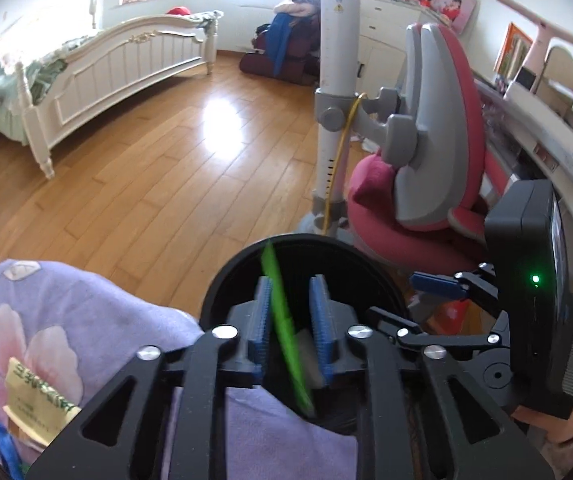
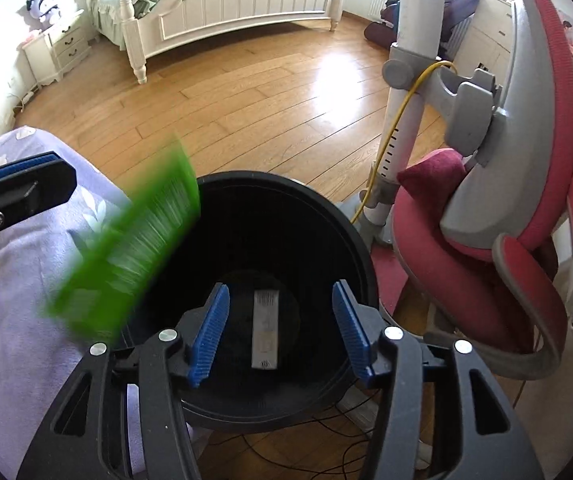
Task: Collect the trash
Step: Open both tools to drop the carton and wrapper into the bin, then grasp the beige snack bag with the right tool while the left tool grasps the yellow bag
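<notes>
Your left gripper (image 1: 291,322) sits over the black bin (image 1: 242,264), jaws parted. A green wrapper (image 1: 284,328) shows edge-on between the blue pads (image 1: 260,320), motion-blurred, w/ a gap on the right side; can't tell if it touches the left pad, but nothing is pinching it. In the right wrist view that same green wrapper (image 2: 126,240) is a blurred streak over the bin's left rim, just below the left gripper's tip (image 2: 22,178), partly over the purple floral blanket (image 2: 18,320).

Your right gripper (image 2: 280,326) points down into the black bin (image 2: 350,224), jaws wide apart, nothing betw the blue pads (image 2: 210,332). A pale flat packet (image 2: 265,330) lies at the bin's bottom, seen betw the fingers, clear of both.

Bin stands on the wood floor (image 2: 222,92), blanket just beside it on the left, pink-and-grey chair (image 2: 506,220) on the right w/ a white post (image 2: 402,100) and yellow cable (image 2: 390,136) near it. On the blanket in the left wrist view: a yellow packet (image 1: 36,400) w/ print, lower left, near other wrappers at the frame edge. White bed (image 2: 246,4) far across the floor.
</notes>
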Demonstrator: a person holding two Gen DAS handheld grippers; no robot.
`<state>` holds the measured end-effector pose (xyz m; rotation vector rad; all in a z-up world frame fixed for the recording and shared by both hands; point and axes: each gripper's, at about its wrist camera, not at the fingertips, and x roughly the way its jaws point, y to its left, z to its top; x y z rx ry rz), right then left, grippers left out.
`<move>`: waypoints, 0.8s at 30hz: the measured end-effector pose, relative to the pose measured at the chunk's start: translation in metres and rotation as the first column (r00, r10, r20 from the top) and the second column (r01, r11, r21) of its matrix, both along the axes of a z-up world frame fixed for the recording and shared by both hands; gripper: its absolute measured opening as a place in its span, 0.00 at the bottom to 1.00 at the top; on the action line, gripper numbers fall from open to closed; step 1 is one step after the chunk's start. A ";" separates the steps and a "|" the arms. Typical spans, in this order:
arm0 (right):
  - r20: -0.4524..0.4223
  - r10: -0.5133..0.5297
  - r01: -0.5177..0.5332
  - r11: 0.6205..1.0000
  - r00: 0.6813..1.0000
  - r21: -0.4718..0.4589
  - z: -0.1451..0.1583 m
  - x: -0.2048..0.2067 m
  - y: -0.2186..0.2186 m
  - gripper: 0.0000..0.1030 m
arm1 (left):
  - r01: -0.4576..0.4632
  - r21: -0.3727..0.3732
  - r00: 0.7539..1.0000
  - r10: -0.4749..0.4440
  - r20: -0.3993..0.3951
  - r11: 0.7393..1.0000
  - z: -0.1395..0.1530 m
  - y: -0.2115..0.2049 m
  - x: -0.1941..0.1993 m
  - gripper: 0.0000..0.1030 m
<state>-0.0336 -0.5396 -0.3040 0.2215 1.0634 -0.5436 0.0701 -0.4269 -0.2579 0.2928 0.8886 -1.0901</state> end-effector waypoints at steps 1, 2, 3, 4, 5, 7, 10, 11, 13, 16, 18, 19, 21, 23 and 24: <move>0.005 -0.004 0.004 1.000 1.000 -0.010 0.004 -0.002 0.001 0.57 | -0.006 0.001 1.000 0.006 -0.005 1.000 -0.001 0.000 0.000 0.44; 0.008 -0.010 0.010 1.000 1.000 -0.016 0.006 -0.003 0.002 0.57 | -0.019 0.002 1.000 0.019 0.000 1.000 0.000 0.001 0.000 0.46; 0.011 -0.009 0.009 1.000 1.000 -0.020 0.010 -0.004 0.003 0.57 | -0.022 -0.005 1.000 0.022 0.003 1.000 0.002 0.001 -0.002 0.46; 0.016 -0.001 0.002 1.000 1.000 -0.023 0.014 -0.004 0.006 0.57 | -0.025 -0.015 1.000 0.025 0.004 1.000 0.005 0.005 -0.002 0.46; 0.021 0.010 -0.009 1.000 1.000 -0.027 0.017 -0.004 0.011 0.57 | -0.032 -0.023 0.999 0.032 0.009 0.999 0.009 0.010 -0.003 0.46; 0.030 0.040 -0.039 0.999 0.999 -0.031 0.022 -0.001 0.019 0.57 | -0.050 -0.045 0.998 0.052 0.032 0.998 0.021 0.027 -0.006 0.46; 0.051 0.091 -0.089 0.996 0.995 -0.031 0.031 0.006 0.036 0.57 | -0.088 -0.060 0.988 0.095 0.121 0.994 0.044 0.066 -0.013 0.46; 0.059 0.104 -0.102 0.994 0.993 -0.032 0.034 0.009 0.041 0.57 | -0.101 -0.068 0.984 0.110 0.138 0.993 0.050 0.077 -0.014 0.46; 0.077 0.142 -0.139 0.990 0.987 -0.035 0.039 0.016 0.055 0.57 | -0.150 -0.080 0.972 0.162 0.170 0.985 0.062 0.112 -0.015 0.48; 0.102 0.206 -0.202 0.978 0.973 -0.046 0.045 0.028 0.080 0.59 | -0.248 -0.111 0.941 0.266 0.210 0.963 0.075 0.172 -0.018 0.57; 0.122 0.253 -0.246 0.967 0.960 -0.066 0.048 0.036 0.099 0.60 | -0.309 -0.117 0.917 0.328 0.228 0.944 0.080 0.209 -0.022 0.58; 0.136 0.276 -0.269 0.961 0.951 -0.070 0.049 0.040 0.108 0.60 | -0.336 -0.118 0.904 0.355 0.238 0.934 0.080 0.227 -0.026 0.60; 0.162 0.321 -0.314 0.947 0.933 -0.066 0.050 0.046 0.123 0.60 | -0.390 -0.117 0.879 0.407 0.250 0.913 0.078 0.262 -0.037 0.66; 0.189 0.370 -0.369 0.929 0.910 -0.043 0.049 0.053 0.138 0.60 | -0.418 -0.095 0.864 0.428 0.264 0.903 0.071 0.282 -0.049 0.70; 0.193 0.389 -0.389 0.920 0.901 -0.039 0.049 0.056 0.146 0.60 | -0.425 -0.083 0.862 0.431 0.266 0.901 0.068 0.289 -0.052 0.70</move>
